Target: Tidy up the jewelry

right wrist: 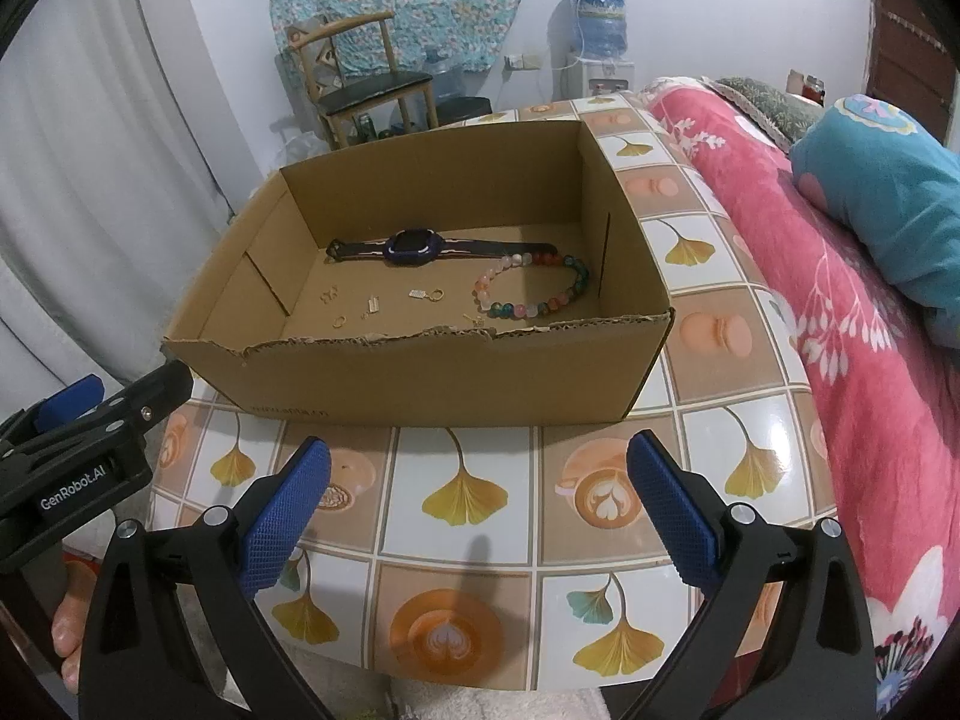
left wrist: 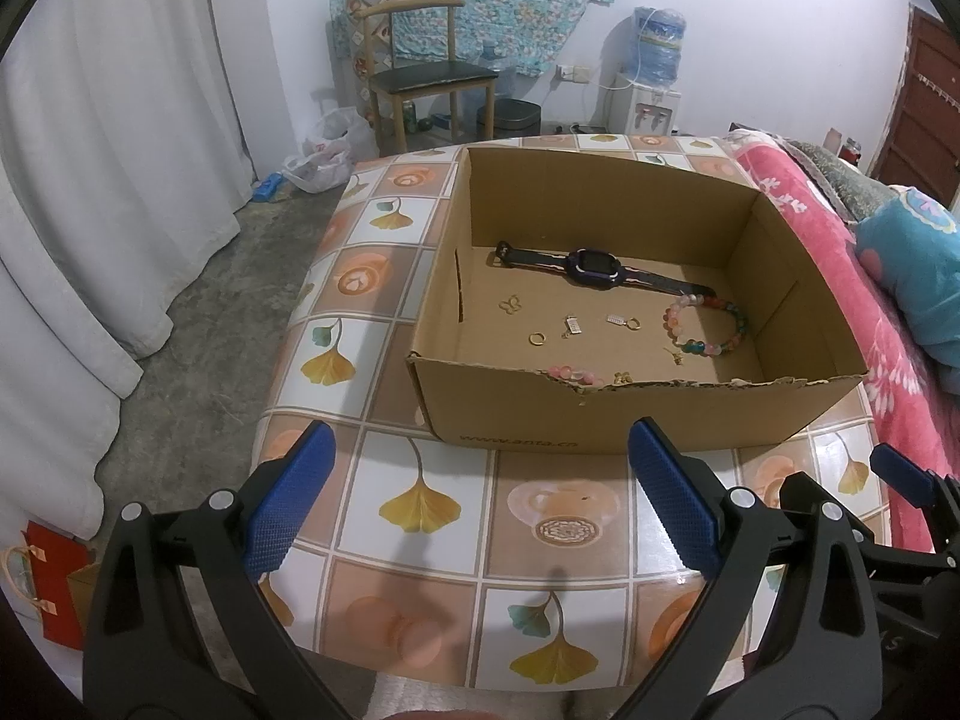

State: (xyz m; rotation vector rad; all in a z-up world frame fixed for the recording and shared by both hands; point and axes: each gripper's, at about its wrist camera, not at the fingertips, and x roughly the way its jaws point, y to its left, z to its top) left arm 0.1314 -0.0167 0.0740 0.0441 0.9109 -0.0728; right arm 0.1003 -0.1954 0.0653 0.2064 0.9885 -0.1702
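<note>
Both the left gripper [left wrist: 477, 495] and right gripper [right wrist: 477, 501] gape wide, empty, their 2 blue textured pads touching nothing. Ahead sits a torn-edged cardboard box [left wrist: 630, 414] on glossy patterned oilcloth [left wrist: 432, 540].

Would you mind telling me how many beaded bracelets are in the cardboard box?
2. A multicoloured bracelet lies at the box's right side near the watch; a pink bracelet sits against the near wall, mostly hidden.

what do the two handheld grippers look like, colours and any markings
Both the left gripper and right gripper share one build: black plastic arms with silver pivot bolts, each finger faced with a blue cross-hatched pad. White "GenRobot.AI" lettering marks the left gripper's black body in the right wrist view. No cables show.
</note>
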